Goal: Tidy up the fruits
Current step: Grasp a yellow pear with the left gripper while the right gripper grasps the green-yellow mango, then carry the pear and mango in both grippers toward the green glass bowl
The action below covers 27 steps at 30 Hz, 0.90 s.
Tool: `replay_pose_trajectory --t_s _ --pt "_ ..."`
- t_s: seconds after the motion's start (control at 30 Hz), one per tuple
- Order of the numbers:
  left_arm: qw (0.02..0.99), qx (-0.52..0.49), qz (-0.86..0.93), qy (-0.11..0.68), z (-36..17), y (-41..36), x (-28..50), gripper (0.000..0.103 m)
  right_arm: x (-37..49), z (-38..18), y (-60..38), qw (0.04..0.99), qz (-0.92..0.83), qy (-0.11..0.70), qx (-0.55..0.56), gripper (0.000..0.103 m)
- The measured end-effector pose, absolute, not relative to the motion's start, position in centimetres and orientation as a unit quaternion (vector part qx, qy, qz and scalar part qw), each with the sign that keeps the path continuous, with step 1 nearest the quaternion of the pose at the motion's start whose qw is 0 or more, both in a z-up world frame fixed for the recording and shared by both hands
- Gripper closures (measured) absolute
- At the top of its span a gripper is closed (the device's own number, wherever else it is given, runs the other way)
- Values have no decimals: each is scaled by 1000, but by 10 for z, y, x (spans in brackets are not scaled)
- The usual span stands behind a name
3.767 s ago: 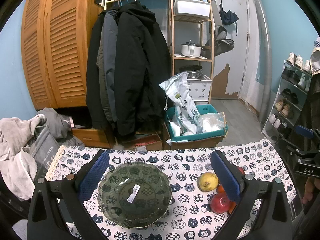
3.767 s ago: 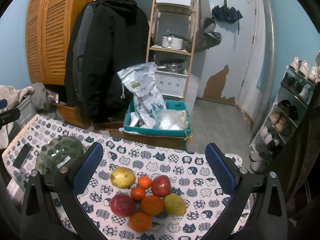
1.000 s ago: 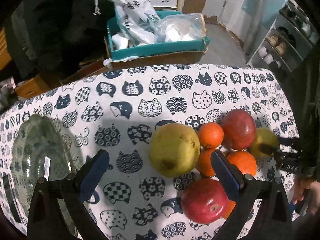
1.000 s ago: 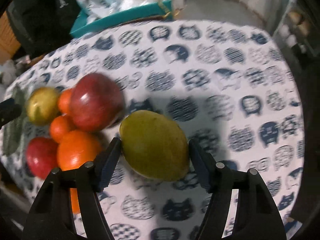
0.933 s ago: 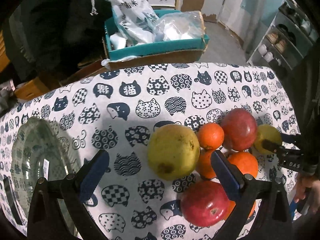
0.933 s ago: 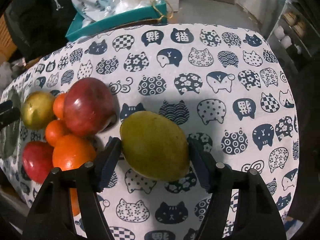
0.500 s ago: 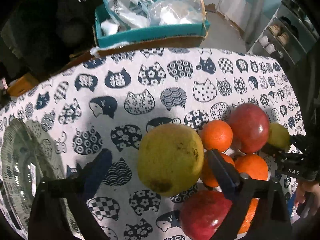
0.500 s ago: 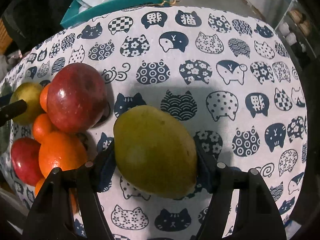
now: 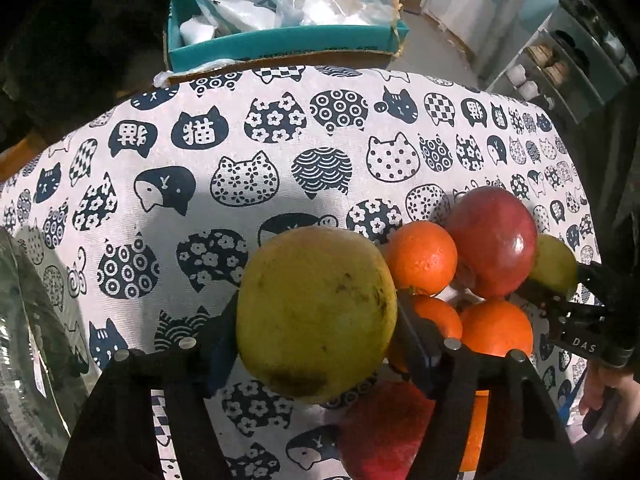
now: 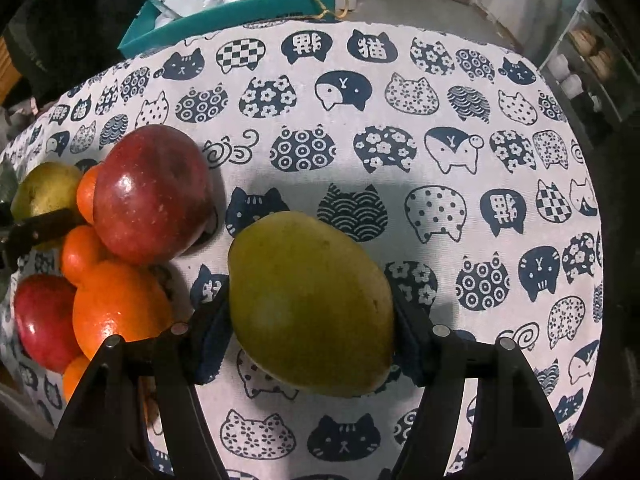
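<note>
The left gripper [image 9: 316, 344] is closed around a round yellow-green fruit [image 9: 316, 312], probably a pear or quince; its blue pads press both sides, and the left one is mostly hidden behind the fruit. Whether the fruit is lifted off the cat-print tablecloth [image 9: 240, 152] cannot be told. Just to its right lies the pile: a small orange [image 9: 422, 258], a red apple [image 9: 494, 240] beyond it, two more oranges partly hidden by the gripper's right finger, and a second red apple [image 9: 384, 432] near the bottom edge, blurred and cut off by the gripper frame. At the far left edge a sliver of a glass bowl [image 9: 24, 320] shows, mostly out of frame.

The right gripper [image 10: 312, 340] is clamped on a green-yellow mango [image 10: 312, 316], pads on both flanks, the fruit hiding their tips. In the left wrist view only a small part of this mango peeks out behind the red apple. To the mango's left sit the big red apple [image 10: 154, 196], oranges [image 10: 120, 308] and another red apple [image 10: 44, 320], the lowest orange cut off by the gripper frame. Beyond the table's far edge is a teal box [image 10: 224, 12] holding plastic bags, cropped at the top.
</note>
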<state>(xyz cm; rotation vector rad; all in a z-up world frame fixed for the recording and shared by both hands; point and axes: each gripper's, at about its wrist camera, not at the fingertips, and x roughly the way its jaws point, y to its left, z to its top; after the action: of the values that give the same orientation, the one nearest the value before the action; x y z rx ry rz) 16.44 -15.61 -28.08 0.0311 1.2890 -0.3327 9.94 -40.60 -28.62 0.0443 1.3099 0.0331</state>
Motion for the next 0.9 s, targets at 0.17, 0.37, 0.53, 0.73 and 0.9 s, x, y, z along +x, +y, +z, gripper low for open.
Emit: replay_pose_trajectory --t_s 0.17,0.37,0.53,0.73,0.9 --pt "800 16 -145 582 -273 -154 157 31 95 -272 -401 802 4 597 20 33" --pt "824 27 -129 552 -247 -145 144 32 86 -245 -395 824 -5 566 11 33" --pt "840 24 -113 530 -222 -131 132 31 80 -220 -388 840 -10 542 4 33" --pt "853 19 -107 510 -199 -117 117 31 80 -193 -382 858 -3 514 4 33" --pt "862 13 -102 496 -182 -107 106 31 74 -170 -368 872 5 489 -1 33"
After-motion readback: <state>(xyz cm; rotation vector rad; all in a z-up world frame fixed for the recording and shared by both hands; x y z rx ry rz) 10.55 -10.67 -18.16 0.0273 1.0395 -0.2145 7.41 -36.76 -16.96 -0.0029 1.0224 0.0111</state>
